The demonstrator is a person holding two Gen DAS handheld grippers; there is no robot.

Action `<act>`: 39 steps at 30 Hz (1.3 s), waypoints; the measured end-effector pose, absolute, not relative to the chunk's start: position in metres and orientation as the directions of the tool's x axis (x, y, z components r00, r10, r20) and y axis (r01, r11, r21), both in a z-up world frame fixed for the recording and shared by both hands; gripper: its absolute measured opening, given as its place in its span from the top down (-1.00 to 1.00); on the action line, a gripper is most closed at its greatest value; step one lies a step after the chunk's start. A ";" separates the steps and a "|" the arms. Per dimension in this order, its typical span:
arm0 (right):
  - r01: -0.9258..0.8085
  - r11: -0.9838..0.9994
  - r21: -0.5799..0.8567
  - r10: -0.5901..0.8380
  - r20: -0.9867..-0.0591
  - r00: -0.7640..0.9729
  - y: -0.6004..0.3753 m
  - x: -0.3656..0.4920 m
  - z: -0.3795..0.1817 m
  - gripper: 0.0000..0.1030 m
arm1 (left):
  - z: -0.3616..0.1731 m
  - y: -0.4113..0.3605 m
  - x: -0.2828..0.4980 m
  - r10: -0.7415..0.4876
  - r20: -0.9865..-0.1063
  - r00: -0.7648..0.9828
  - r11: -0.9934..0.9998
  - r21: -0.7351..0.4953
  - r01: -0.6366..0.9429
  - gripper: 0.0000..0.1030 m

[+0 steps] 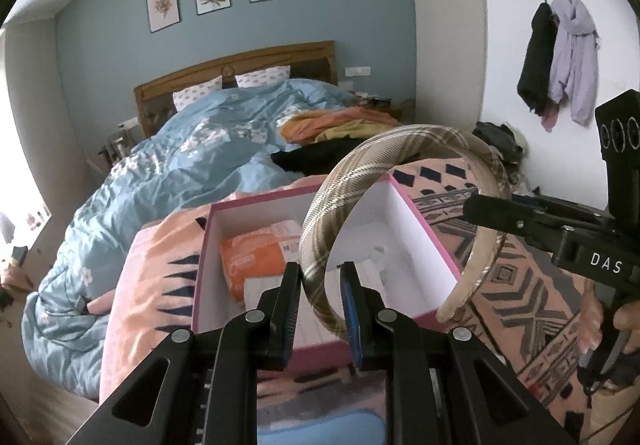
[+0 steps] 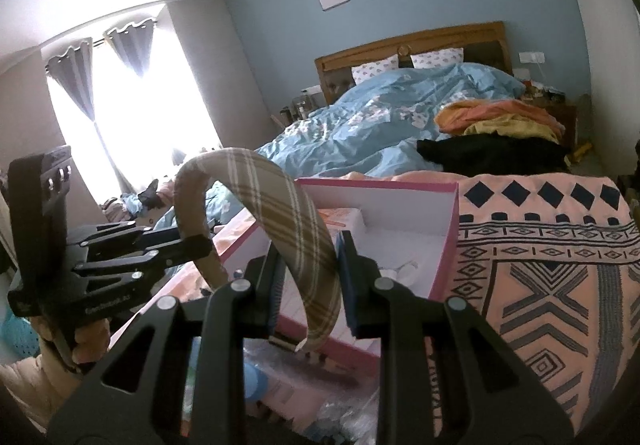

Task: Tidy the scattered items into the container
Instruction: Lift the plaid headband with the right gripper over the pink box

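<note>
- Two grippers shared one plaid headband (image 1: 404, 143), each clamped on one end so the arch stayed upright and spread between them.
- At the left, the left gripper (image 1: 320, 301) pinched the headband's left leg between its pads, near the box's near edge.
- Between them, the arch hung over the open pink box (image 1: 416, 213), apparently lined up for lowering inside; it had not yet touched the box floor.
- Inside the box, an orange packet (image 1: 248, 257) lay at the left, leaving the right part free.
- At the right, the right gripper (image 2: 306, 285) was closed on the other leg, over the patterned blanket (image 2: 540, 265).
- Far behind lay the blue duvet (image 1: 192, 165).
</note>
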State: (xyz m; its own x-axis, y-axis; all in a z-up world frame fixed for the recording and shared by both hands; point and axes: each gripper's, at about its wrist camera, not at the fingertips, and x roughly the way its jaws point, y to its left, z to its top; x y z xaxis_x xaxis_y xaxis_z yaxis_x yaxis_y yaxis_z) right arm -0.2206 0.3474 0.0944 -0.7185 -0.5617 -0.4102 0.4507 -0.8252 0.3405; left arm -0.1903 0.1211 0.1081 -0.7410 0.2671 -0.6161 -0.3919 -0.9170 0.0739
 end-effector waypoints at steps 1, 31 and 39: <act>0.446 -0.824 0.350 -0.563 -0.413 -0.716 0.349 -0.225 0.093 0.47 | 0.108 0.124 -0.194 0.264 -0.619 -0.740 -0.917 0.077 -0.391 0.61; 0.332 -0.865 0.376 -0.495 -0.537 -0.683 0.352 -0.298 0.056 0.47 | 0.067 0.154 -0.272 0.200 -0.722 -0.662 -0.934 0.064 -0.352 0.61; 0.286 -0.888 0.360 -0.454 -0.585 -0.672 0.353 -0.321 0.043 0.47 | 0.054 0.165 -0.292 0.171 -0.752 -0.637 -0.939 0.072 -0.337 0.61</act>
